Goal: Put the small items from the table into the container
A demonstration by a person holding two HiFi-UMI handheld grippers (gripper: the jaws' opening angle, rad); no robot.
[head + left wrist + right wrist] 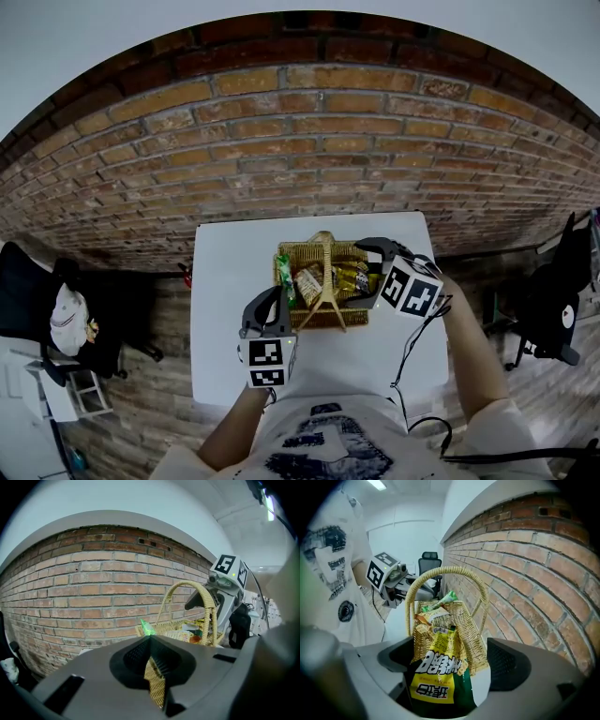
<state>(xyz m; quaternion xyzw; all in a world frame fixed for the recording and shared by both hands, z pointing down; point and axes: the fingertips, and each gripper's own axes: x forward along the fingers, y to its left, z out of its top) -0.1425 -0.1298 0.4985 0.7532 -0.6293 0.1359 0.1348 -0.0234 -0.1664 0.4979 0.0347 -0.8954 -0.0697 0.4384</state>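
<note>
One packet (438, 677) at release

Step in hand — depositing. Right gripper (452, 660) jaws stand wide apart; the yellow-green packet lies loose between them, far end over the basket (471, 630). Left gripper (151, 639) is clamped on the wicker rim (154, 686). Next move, likely — withdraw right gripper clear of the handle (445, 569).

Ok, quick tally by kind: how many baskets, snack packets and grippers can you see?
wicker basket: 1
snack packets: 3 distinguishable, more may be hidden (green packet, beige packet, yellow packet)
grippers: 2 (left gripper, right gripper)
total: 6
</note>
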